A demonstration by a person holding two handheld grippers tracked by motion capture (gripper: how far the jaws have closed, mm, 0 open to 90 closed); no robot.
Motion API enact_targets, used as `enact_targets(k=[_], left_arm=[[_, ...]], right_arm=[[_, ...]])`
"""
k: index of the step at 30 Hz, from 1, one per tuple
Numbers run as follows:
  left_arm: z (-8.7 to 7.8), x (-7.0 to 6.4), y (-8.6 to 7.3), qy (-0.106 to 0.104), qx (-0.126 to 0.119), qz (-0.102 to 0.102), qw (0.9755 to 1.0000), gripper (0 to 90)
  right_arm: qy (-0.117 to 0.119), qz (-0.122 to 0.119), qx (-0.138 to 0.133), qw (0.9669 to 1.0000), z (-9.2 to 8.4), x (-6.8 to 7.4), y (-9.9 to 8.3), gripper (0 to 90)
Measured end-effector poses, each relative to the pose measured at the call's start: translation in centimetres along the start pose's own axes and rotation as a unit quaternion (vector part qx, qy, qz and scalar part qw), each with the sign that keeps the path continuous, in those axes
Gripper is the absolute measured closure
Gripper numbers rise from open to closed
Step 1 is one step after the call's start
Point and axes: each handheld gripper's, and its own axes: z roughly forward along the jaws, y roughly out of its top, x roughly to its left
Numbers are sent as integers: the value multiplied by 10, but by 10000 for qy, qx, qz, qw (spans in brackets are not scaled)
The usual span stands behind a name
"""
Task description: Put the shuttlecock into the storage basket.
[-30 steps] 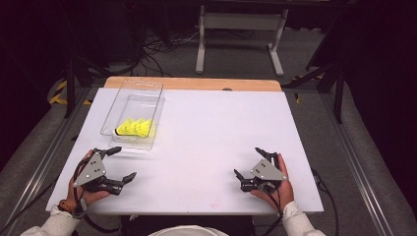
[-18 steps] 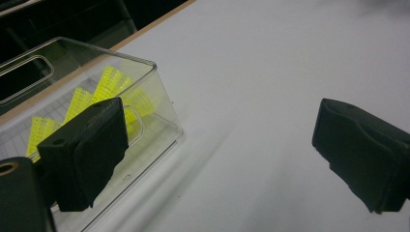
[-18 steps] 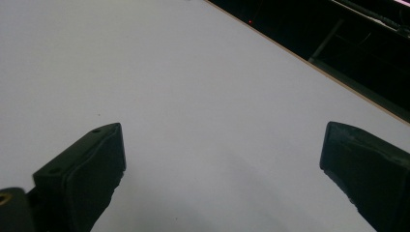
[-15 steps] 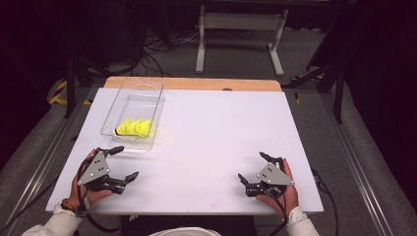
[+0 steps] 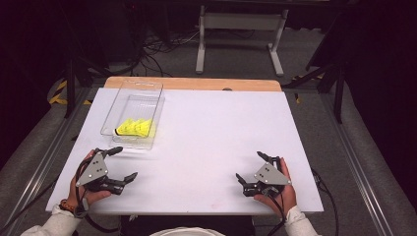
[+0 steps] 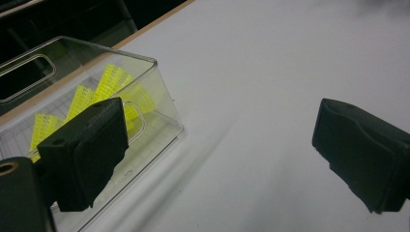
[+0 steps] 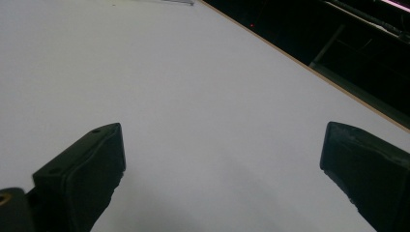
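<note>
1. A clear plastic box (image 5: 134, 114) stands on the white worktop (image 5: 216, 132), toward its far left part, with its long side running away from the person.
2. Inside the box, at its near end, lies a yellow shuttlecock (image 5: 134, 128); in the left gripper view its yellow skirt (image 6: 109, 92) shows through the box's clear wall (image 6: 159, 96).
3. The left tongs (image 5: 121, 164) are just in front of the box's near end, held in the person's left hand (image 5: 83, 189). Their jaws stand wide apart and hold nothing; one tip is close to the box's near wall, but I cannot tell whether it touches.
4. In the left gripper view, one jaw overlaps the box's near corner and the other is out over bare worktop.
5. The right tongs (image 5: 252, 168) are well away from the box, near the worktop's front right edge, held in the right hand (image 5: 278, 189). Their jaws are also spread wide, with nothing between them but bare white worktop (image 7: 203, 96).
</note>
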Motion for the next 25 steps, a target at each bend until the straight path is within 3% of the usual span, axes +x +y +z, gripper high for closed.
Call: enact_targets(k=[20,25], left_arm=[[5,1,-1,4,92,9,10000,68],[6,2,-2,30,120,-76,9999,68]], right_arm=[[16,40,81,10000,2,-2,-2,32],[26,79,92,9999,5,-3,-2,32]])
